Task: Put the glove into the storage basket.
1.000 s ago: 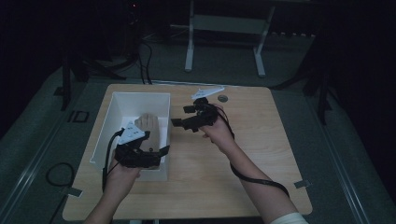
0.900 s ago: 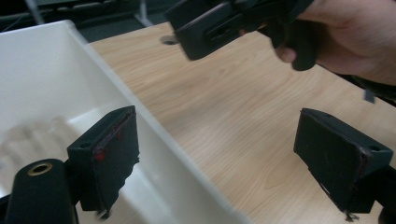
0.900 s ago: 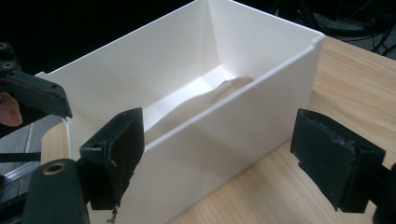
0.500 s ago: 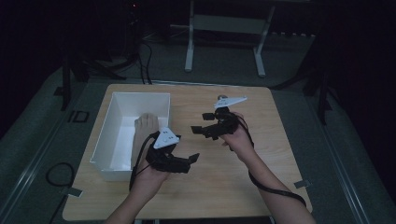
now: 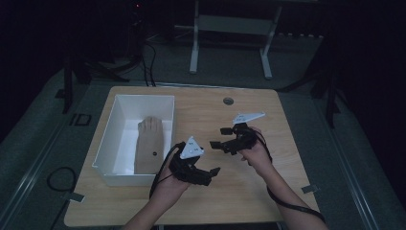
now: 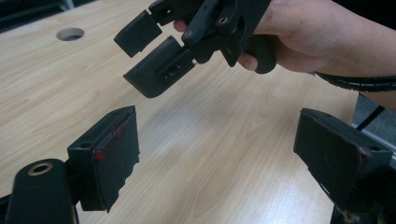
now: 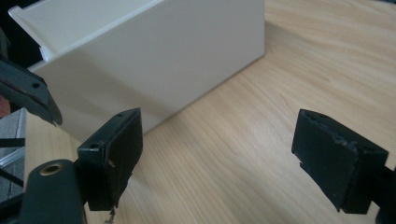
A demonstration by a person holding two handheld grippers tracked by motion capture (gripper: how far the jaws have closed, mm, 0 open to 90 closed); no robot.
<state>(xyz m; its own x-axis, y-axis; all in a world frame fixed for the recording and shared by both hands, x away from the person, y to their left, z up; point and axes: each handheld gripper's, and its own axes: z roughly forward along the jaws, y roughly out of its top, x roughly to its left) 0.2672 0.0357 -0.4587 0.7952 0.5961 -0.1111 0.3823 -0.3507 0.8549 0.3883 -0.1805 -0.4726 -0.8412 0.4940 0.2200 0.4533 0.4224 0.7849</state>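
From the high view, the tan object (image 5: 147,146) lies inside the white bin (image 5: 106,136) at the table's (image 5: 268,191) left; what it is, I cannot tell. Both grippers hover over bare wood just right of the bin, probably because nothing needs holding.

In the left gripper view, the left gripper (image 6: 217,161) has its jaws spread wide and empty, facing the right gripper (image 6: 154,56).

In the right gripper view, the right gripper (image 7: 219,158) is likewise released, aimed at the bin's outer wall.
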